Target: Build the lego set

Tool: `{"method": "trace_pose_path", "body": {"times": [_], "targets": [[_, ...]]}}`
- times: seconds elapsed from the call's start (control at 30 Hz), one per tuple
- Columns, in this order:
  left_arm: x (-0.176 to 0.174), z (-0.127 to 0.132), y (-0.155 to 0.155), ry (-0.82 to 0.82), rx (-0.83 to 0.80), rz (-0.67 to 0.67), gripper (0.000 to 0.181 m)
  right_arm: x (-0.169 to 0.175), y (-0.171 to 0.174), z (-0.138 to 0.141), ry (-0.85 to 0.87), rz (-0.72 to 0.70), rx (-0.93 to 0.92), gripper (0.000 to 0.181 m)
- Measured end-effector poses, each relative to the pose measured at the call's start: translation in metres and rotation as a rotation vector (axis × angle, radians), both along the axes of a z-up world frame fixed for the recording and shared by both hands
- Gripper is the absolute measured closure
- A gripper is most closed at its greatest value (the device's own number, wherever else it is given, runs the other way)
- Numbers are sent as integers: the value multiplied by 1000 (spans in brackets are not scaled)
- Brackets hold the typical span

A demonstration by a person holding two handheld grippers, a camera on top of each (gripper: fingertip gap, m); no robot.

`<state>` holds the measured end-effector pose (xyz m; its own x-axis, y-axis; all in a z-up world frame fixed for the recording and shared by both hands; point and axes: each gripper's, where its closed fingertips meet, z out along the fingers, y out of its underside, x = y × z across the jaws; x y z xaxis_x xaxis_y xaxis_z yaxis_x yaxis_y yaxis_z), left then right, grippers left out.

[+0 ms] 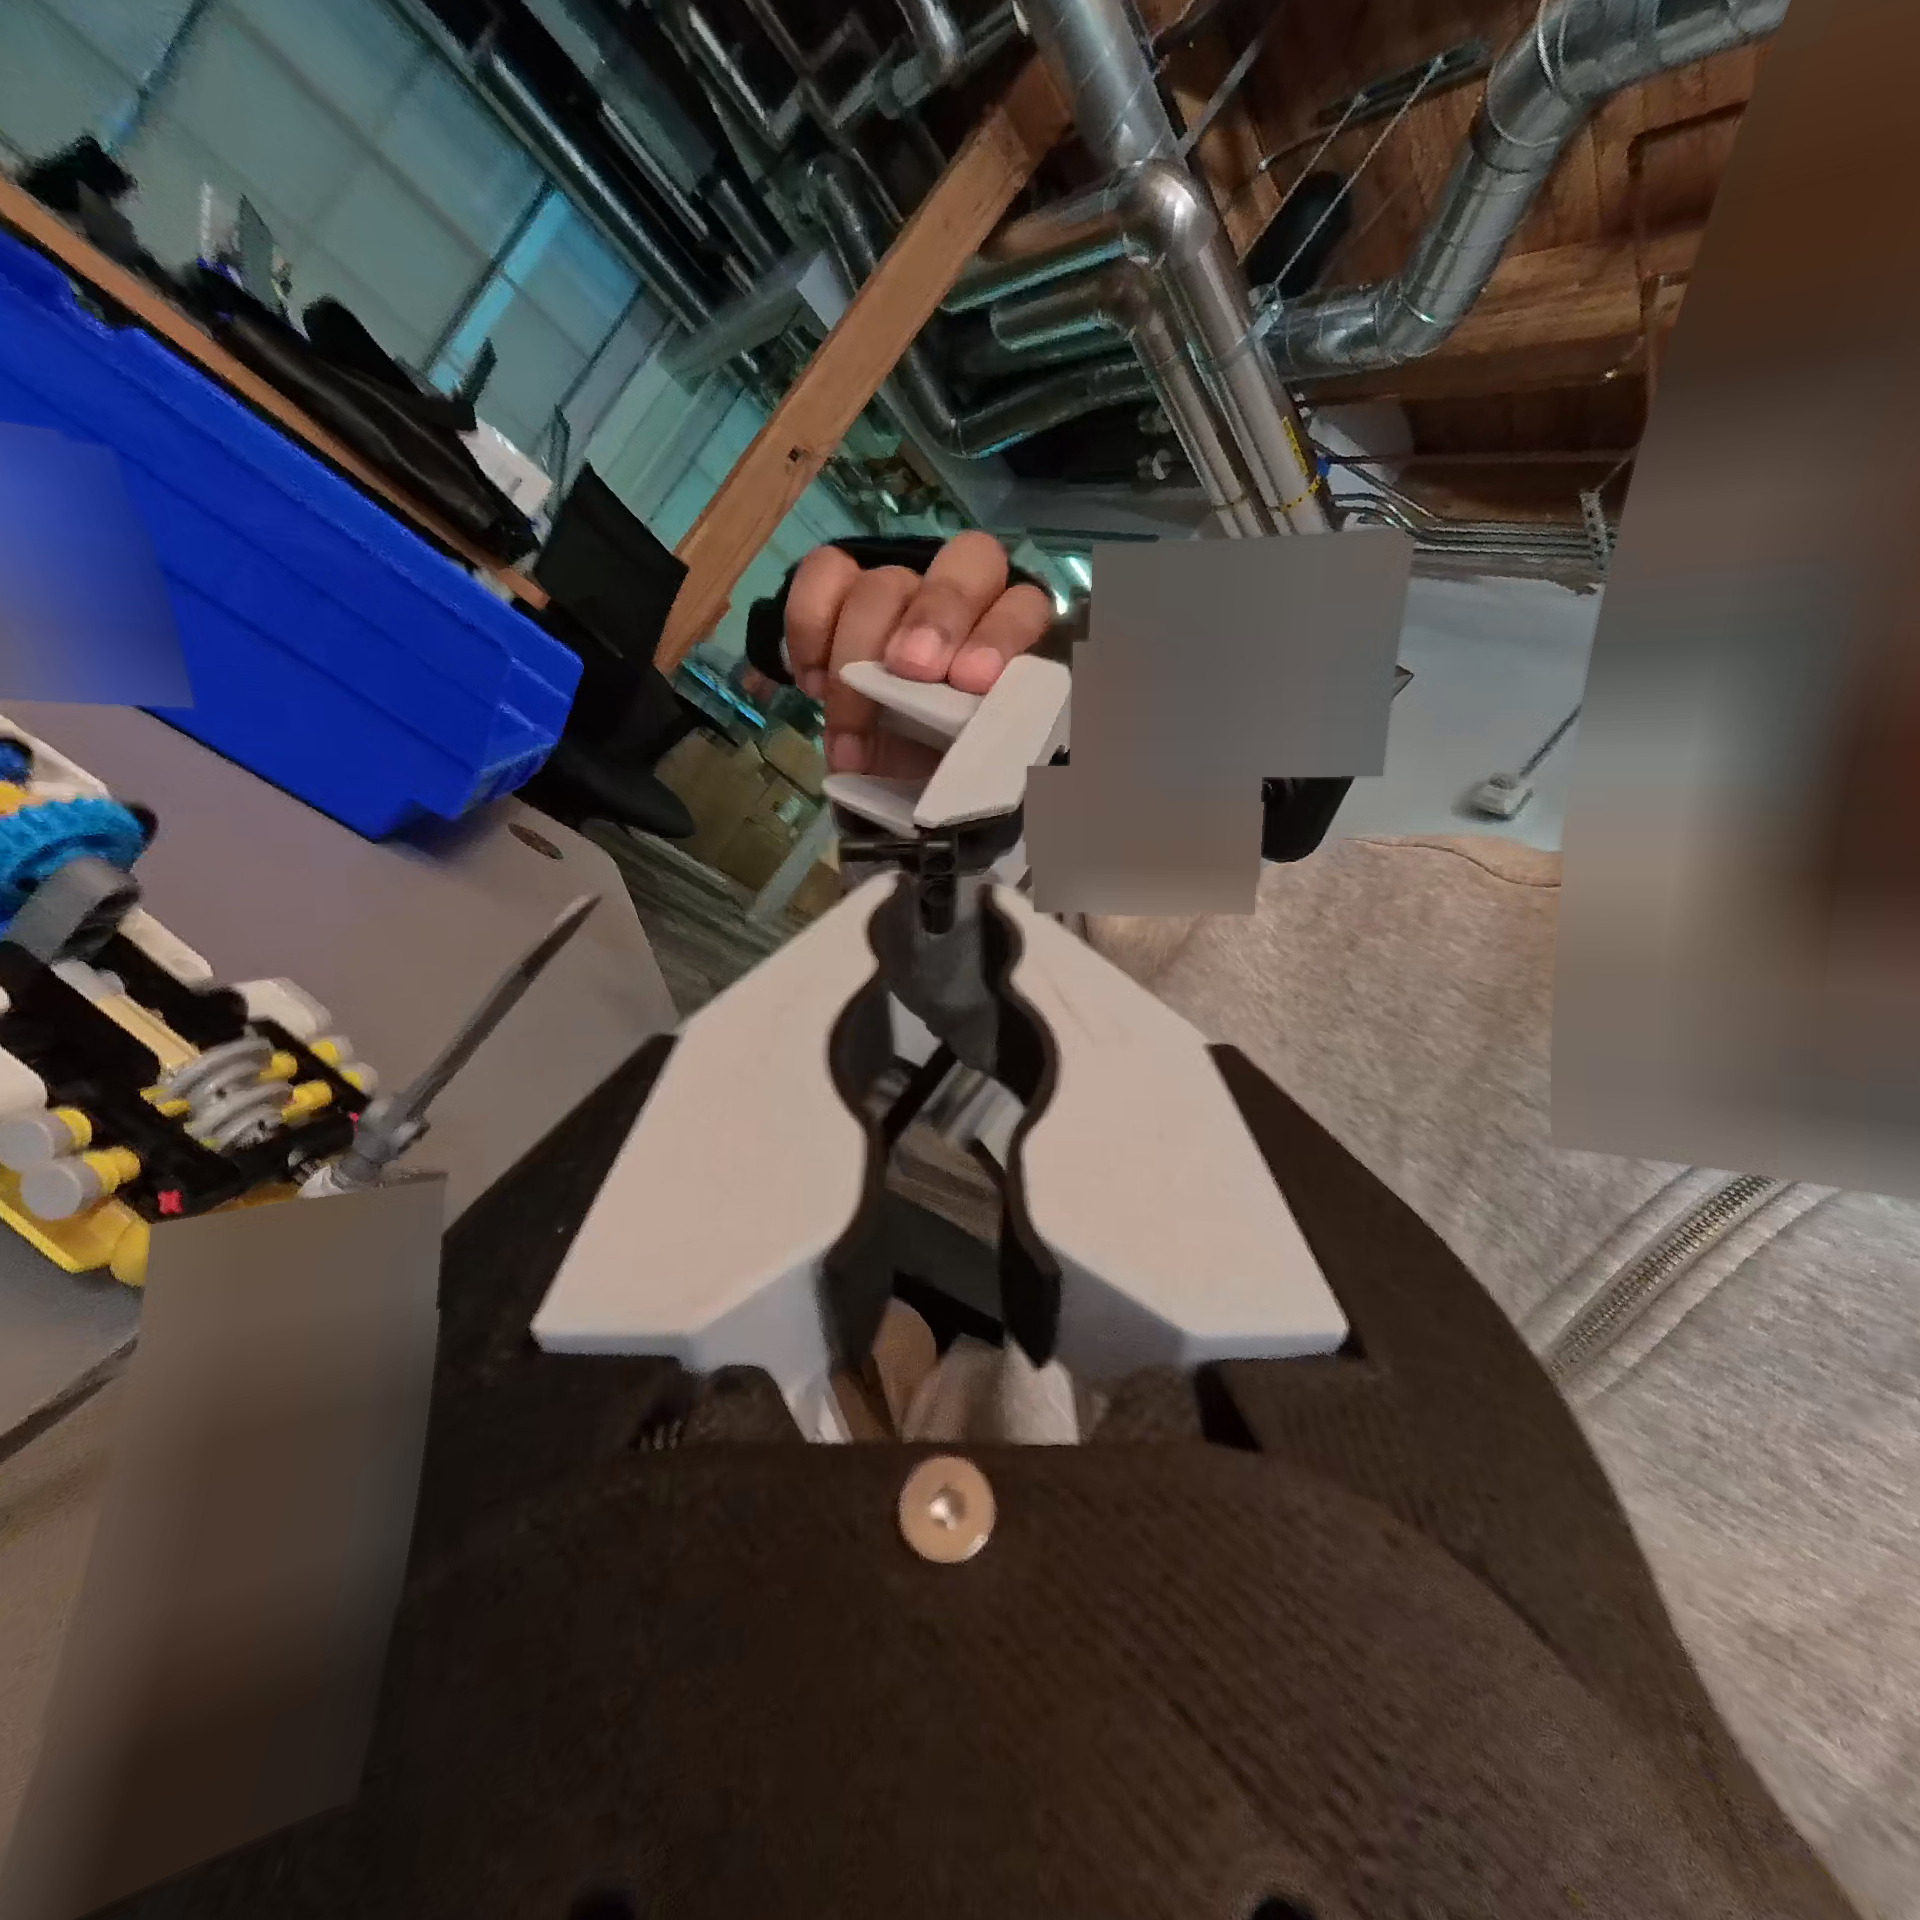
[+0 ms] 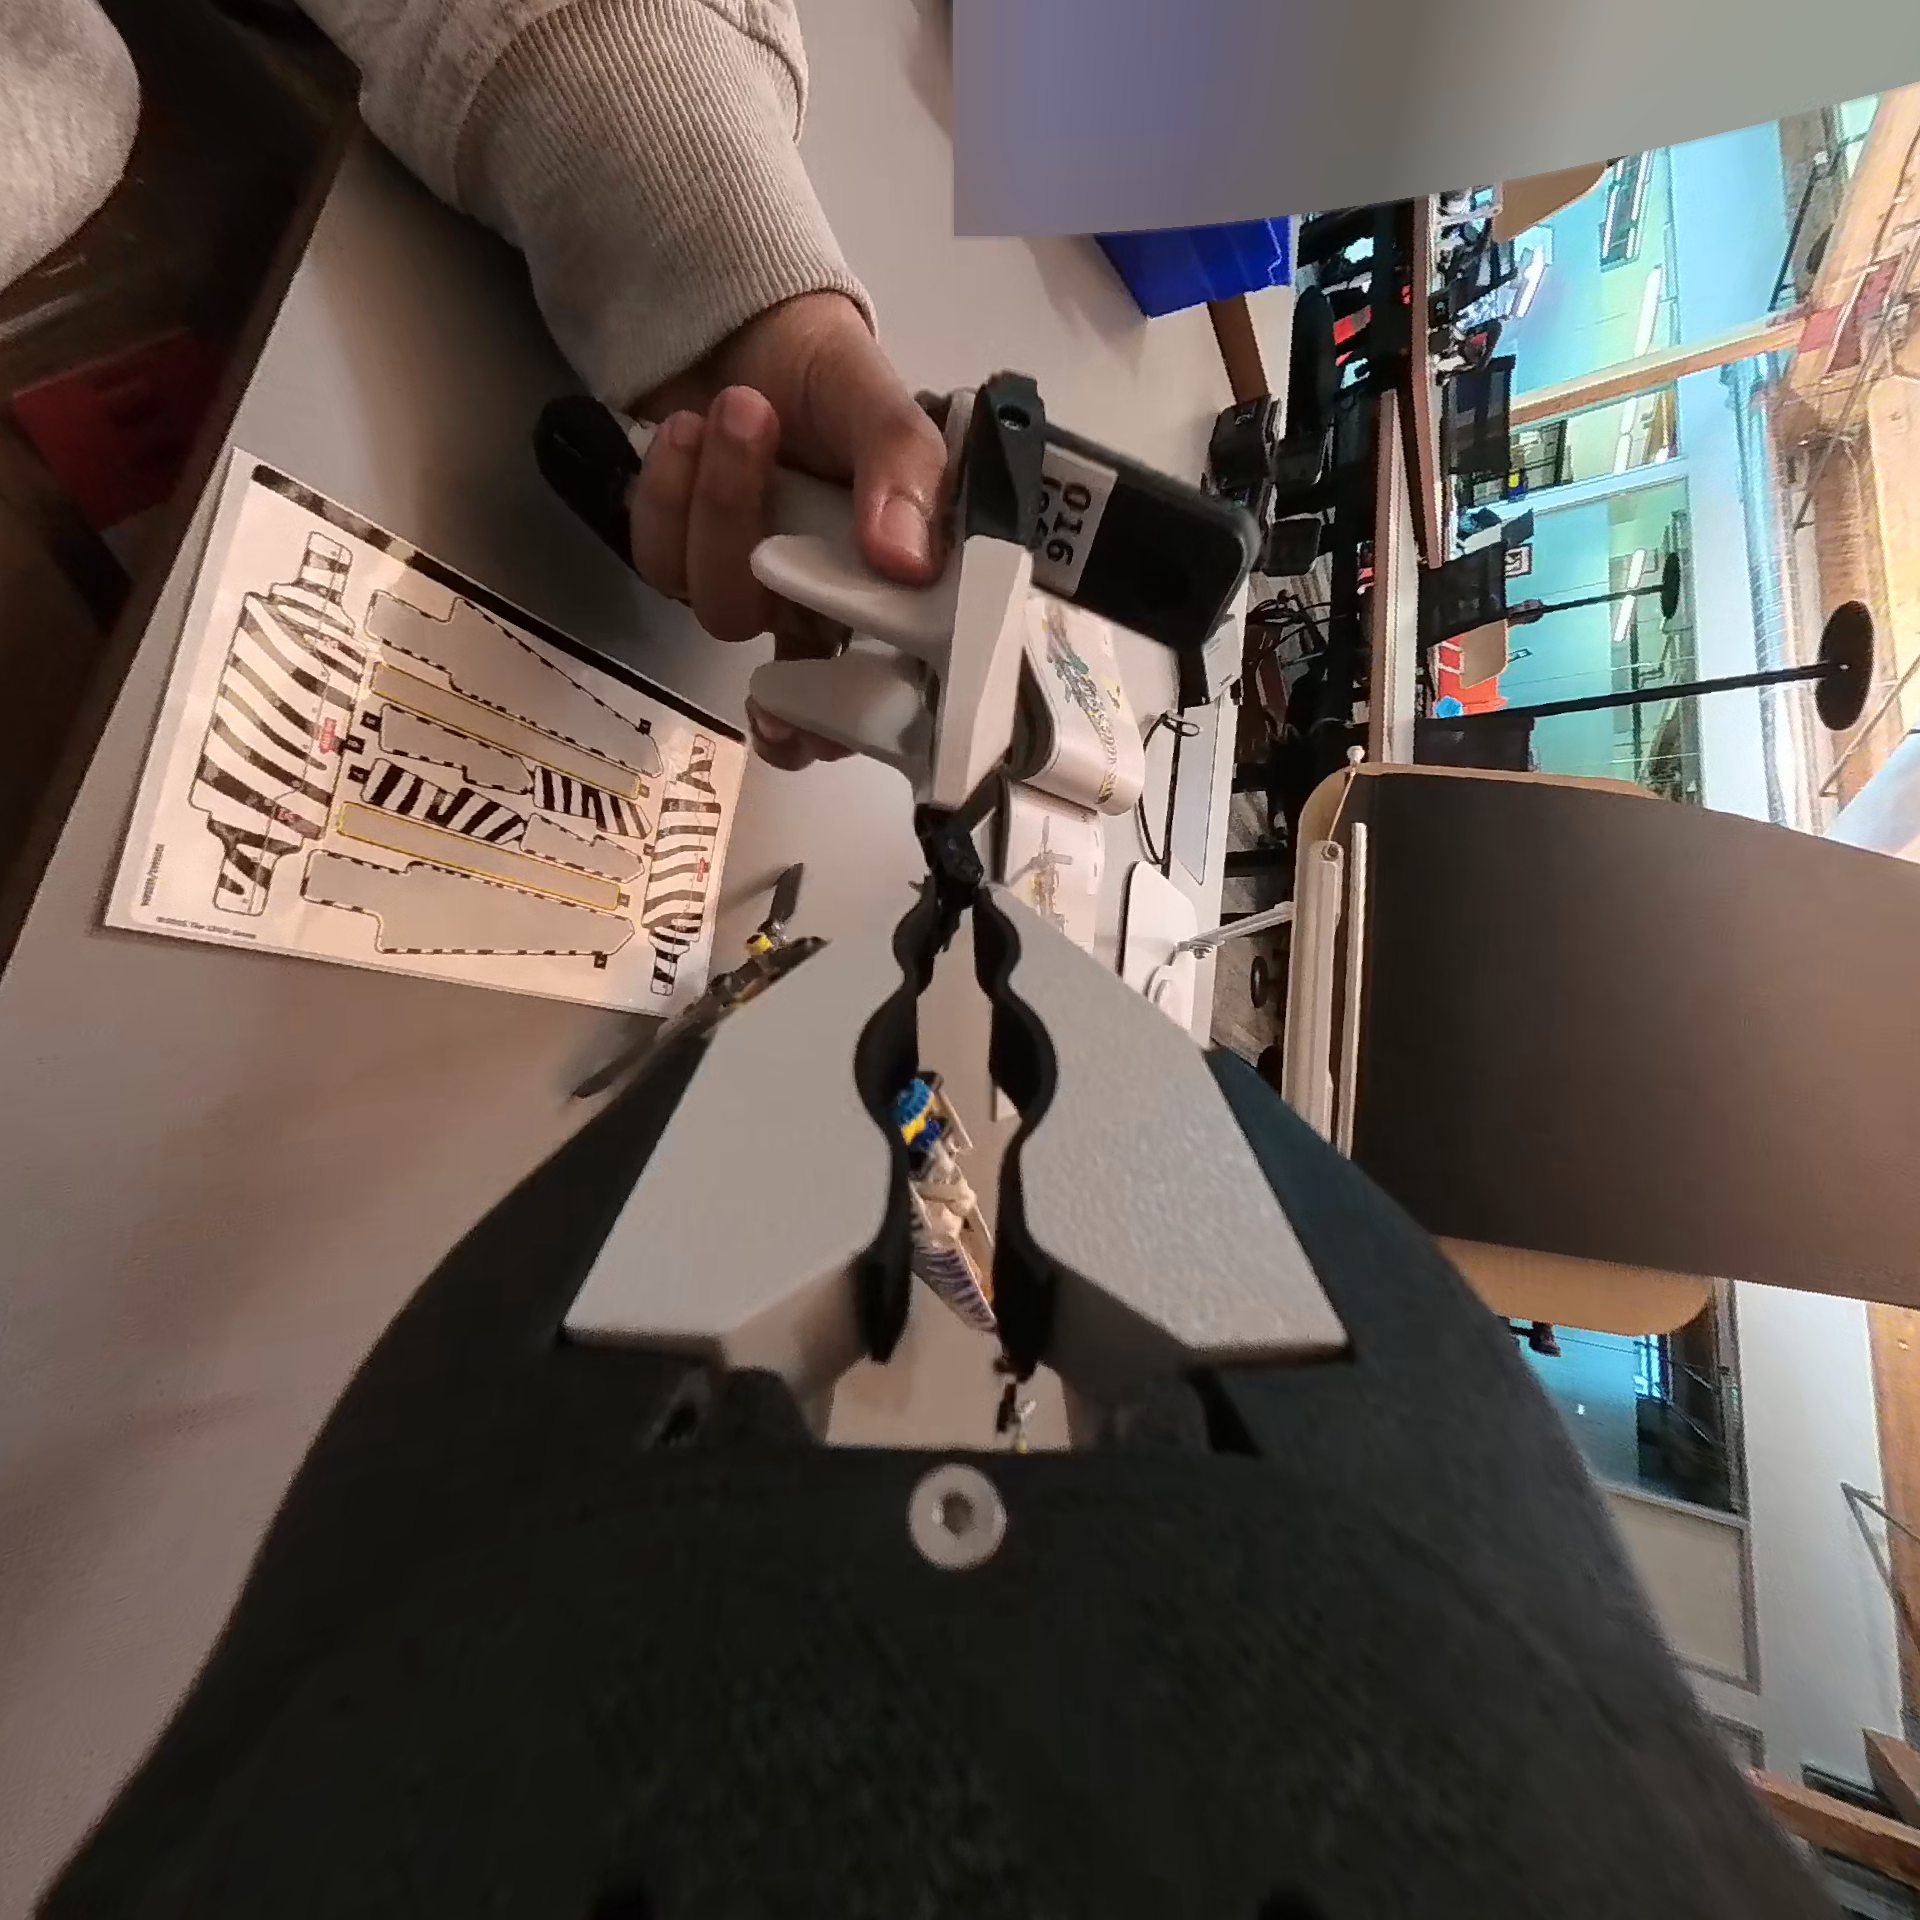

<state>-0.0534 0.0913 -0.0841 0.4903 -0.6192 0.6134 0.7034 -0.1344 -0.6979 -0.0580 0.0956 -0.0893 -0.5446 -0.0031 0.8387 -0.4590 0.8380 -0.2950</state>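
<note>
Left tongs point(image 1: 938, 896) are seen nearly closed, their tips pinching a small black lego piece point(image 1: 928, 871) held up in the air above the desk edge. Right tongs point(image 2: 951, 902) are likewise drawn almost together at the tips, meeting that same black piece from the opposite side; whether their pads actually clamp it cannot be told. Each pair of tongs is viewed tip to tip with the other, a hand point(image 2: 790, 520) gripping the handle behind. A partly built lego model point(image 1: 177, 1081) in black, yellow, white and blue is noted lying on the pale grey desk point(image 1: 343, 914), well apart from the tongs, with a thin grey sword-like part point(image 1: 468, 1039) just beside it. A sticker sheet point(image 2: 416, 748) with zebra-striped shapes lies flat on the desk. A blue plastic bin point(image 1: 312, 623) stands at the desk's far side; its contents are not visible. Overhead, silver ducts point(image 1: 1174, 239) and wooden beams are recorded; a grey sweatshirt sleeve point(image 2: 644, 177) is seen near the desk.
</note>
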Motion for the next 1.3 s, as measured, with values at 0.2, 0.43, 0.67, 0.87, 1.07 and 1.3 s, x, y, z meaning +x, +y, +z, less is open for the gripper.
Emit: {"method": "trace_pose_path", "body": {"times": [0.2, 0.43, 0.67, 0.87, 1.07, 1.3], "targets": [[-24, 3, 5, 127, 3, 249, 131, -24, 44, -17, -2, -147, 155, 177], [-64, -46, 40, 557, -389, 539, 109, -55, 99, -69, -82, -189, 579, 178], [-84, -69, 62, 608, -568, 455, 117, -67, 102, -82, -146, -95, 817, 177], [-93, -44, 53, 365, -445, 377, 132, -72, 106, -83, -160, -61, 906, 177], [-128, -73, 61, 425, -624, 397, 131, -80, 109, -85, -194, -42, 904, 177], [-126, -101, 78, 544, -725, 333, 137, -85, 111, -90, -217, -13, 923, 177]]}}
